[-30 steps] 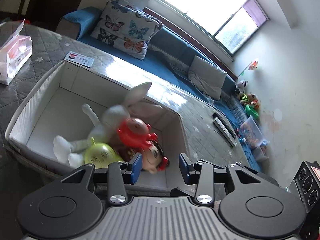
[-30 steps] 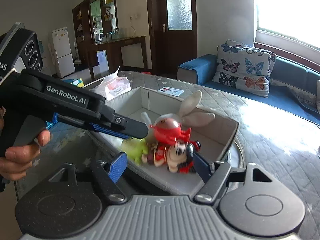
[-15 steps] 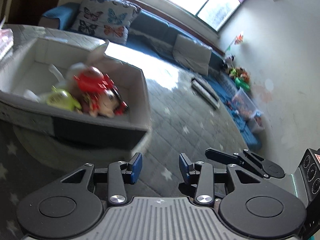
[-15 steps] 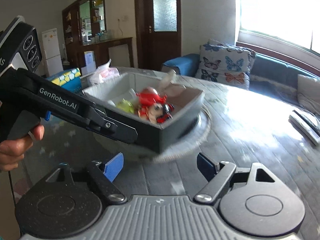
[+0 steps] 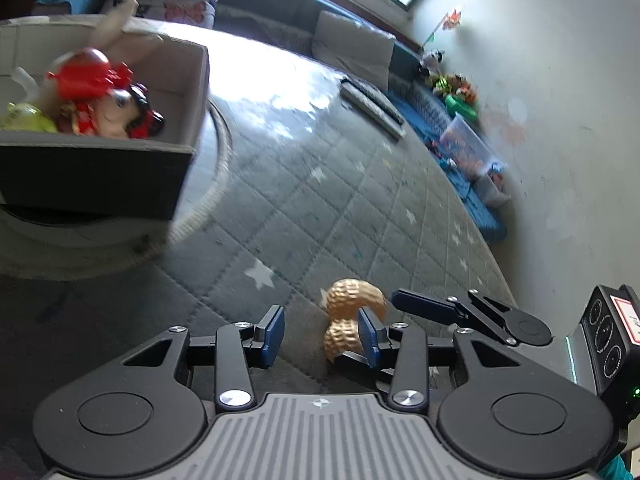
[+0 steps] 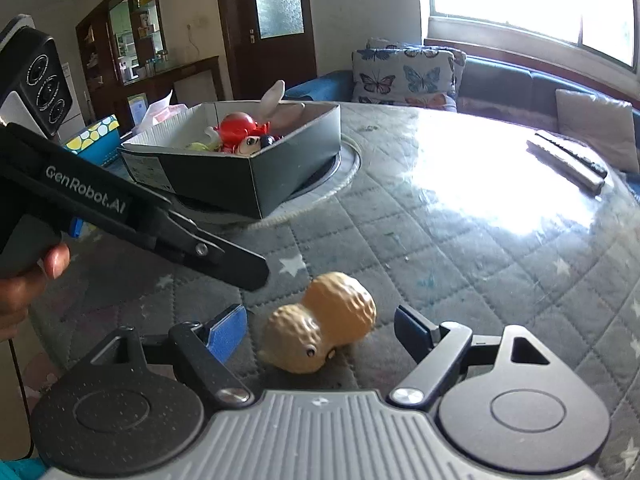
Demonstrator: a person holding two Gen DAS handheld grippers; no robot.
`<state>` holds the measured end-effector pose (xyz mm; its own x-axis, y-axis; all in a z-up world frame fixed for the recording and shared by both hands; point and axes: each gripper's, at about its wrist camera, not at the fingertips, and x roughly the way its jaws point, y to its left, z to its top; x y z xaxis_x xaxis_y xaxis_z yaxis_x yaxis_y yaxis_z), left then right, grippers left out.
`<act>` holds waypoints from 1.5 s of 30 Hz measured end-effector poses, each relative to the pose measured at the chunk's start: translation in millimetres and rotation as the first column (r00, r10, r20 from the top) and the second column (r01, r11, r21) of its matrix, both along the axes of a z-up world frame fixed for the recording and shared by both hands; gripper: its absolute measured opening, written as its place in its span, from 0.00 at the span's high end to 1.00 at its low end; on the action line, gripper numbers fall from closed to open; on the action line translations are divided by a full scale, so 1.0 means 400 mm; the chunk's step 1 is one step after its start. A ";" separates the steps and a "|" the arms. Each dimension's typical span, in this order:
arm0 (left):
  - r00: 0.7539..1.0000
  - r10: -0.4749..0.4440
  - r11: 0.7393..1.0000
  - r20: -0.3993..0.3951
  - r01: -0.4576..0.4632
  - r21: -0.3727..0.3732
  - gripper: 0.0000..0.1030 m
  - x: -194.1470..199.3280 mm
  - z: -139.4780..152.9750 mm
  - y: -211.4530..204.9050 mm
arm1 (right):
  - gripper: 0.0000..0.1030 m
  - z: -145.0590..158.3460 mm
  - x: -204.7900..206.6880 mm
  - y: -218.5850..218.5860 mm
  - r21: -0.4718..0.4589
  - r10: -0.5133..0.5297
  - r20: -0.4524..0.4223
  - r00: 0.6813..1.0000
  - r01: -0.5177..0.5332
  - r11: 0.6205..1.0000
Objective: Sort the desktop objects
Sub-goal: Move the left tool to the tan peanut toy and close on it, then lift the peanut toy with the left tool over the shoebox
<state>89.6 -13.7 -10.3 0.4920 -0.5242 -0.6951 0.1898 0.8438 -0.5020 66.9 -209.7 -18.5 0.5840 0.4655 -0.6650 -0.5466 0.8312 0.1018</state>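
Over at about 10 o'clock in the right wrist view sits the grey box [image 6: 256,184], parked on a round pale base [image 6: 344,168] on the quilted, star-print worktop [image 6: 460,248]. Inside it there's a little pile of toys: a red toy [image 6: 236,128], a doll with a dark-haired head [image 6: 256,142], something yellow-green [image 6: 200,146] and a pale plush ear [image 6: 272,96] poking up over the rim. It's a bit blurry in there so I can't sort out exactly how they're stacked.

Moving right, the left tool [image 5: 320,332] comes in from 9 o'clock in the right wrist view, held in a hand [image 6: 28,292]. Its jaws are spread wide with nothing gripped. In its own camera the peanut toy [image 5: 348,320] lies at roughly 1 o'clock from the gap, up against the inside of the right finger, though I honestly can't tell if it's actually touching.

Dead centre, the right tool [image 6: 322,332] is also wide open, and the peanut toy [image 6: 324,320] lies on the worktop right between its two fingers, with clear space on both sides. You can see a small eye on the nearer lobe.

Way off at 2 o'clock, two remotes [image 6: 568,160] lie side by side near the worktop's far edge.
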 end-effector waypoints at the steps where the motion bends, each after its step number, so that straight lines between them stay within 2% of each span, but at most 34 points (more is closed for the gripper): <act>1: 1.000 -0.006 1.000 -0.004 0.006 -0.002 0.58 0.002 -0.002 -0.007 | 0.19 -0.003 0.002 -0.001 0.001 0.002 -0.003 1.000 -0.002 1.000; 11: 0.999 -0.051 0.999 -0.017 0.051 -0.013 0.58 0.023 0.000 -0.052 | 0.18 -0.025 0.022 0.010 -0.019 0.058 -0.011 0.998 -0.058 0.998; 18: 0.997 -0.061 0.998 -0.056 0.062 0.021 0.58 0.042 -0.023 -0.085 | 0.20 -0.035 0.020 0.011 -0.029 0.073 -0.002 0.997 -0.073 0.997; 25: 0.995 -0.070 0.997 -0.077 0.071 0.010 0.59 0.052 -0.040 -0.088 | 0.32 -0.037 0.023 0.014 -0.038 0.088 0.005 0.996 -0.087 0.995; 29: 0.995 -0.072 0.997 -0.068 0.072 0.003 0.59 0.051 -0.043 -0.082 | 0.33 -0.034 0.019 0.022 -0.053 0.096 0.017 0.995 -0.095 0.994; 38: 0.999 -0.035 0.999 0.001 0.035 -0.006 0.59 0.029 0.026 -0.007 | 0.33 0.027 0.024 0.080 -0.065 0.150 0.079 0.986 -0.145 0.987; 45: 0.995 0.056 0.998 0.087 -0.058 0.018 0.59 0.032 0.126 0.131 | 0.33 0.108 0.070 0.213 -0.060 0.239 0.165 0.957 -0.232 0.971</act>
<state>102.2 38.7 40.1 0.5796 -0.4793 -0.6591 0.1831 0.8646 -0.4679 95.0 -124.3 24.6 0.5668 0.5787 -0.5864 -0.7337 0.6784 -0.0397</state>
